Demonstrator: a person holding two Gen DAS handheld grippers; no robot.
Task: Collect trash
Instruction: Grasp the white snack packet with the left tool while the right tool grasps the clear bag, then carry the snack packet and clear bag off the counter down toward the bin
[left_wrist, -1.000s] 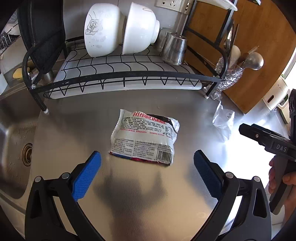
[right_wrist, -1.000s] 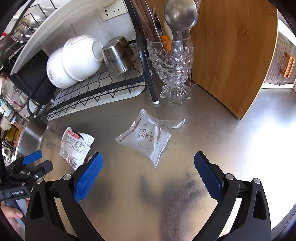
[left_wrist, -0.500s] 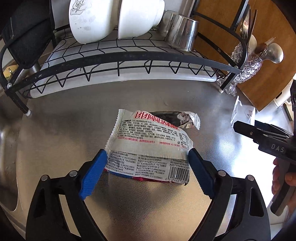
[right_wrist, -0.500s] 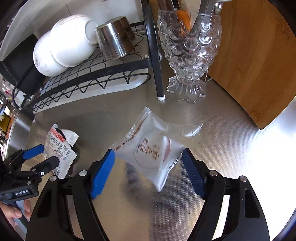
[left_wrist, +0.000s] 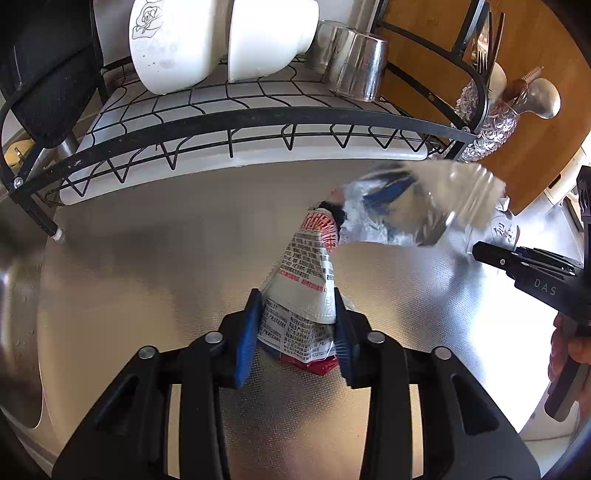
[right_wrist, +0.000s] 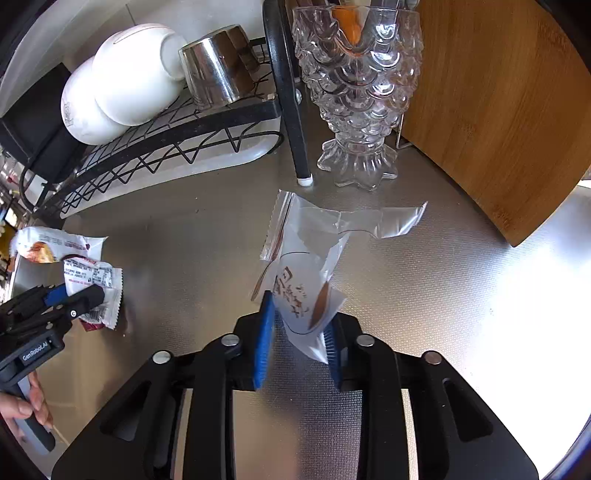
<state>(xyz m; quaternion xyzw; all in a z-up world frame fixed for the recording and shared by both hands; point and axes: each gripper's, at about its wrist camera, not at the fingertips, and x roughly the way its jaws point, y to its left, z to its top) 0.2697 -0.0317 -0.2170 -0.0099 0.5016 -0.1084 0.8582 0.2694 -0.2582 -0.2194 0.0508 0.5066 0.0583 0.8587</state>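
Brushed steel surface (left_wrist: 147, 295) fills both views. Nearest, the left gripper (left_wrist: 297, 332) is closing its blue fingers (left_wrist: 245, 336) on a crumpled printed snack wrapper (left_wrist: 306, 280); the right gripper (right_wrist: 297, 332) is closing on a clear plastic wrapper (right_wrist: 306, 295). Beyond stand a dish rack (left_wrist: 236, 122) with white bowls (left_wrist: 173, 44) and a glass holder (right_wrist: 358, 92).

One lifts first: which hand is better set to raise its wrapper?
Left, probably: both are closing, but printed wrapper fills left tongs; clear wrapper leaves a gap in right tongs.
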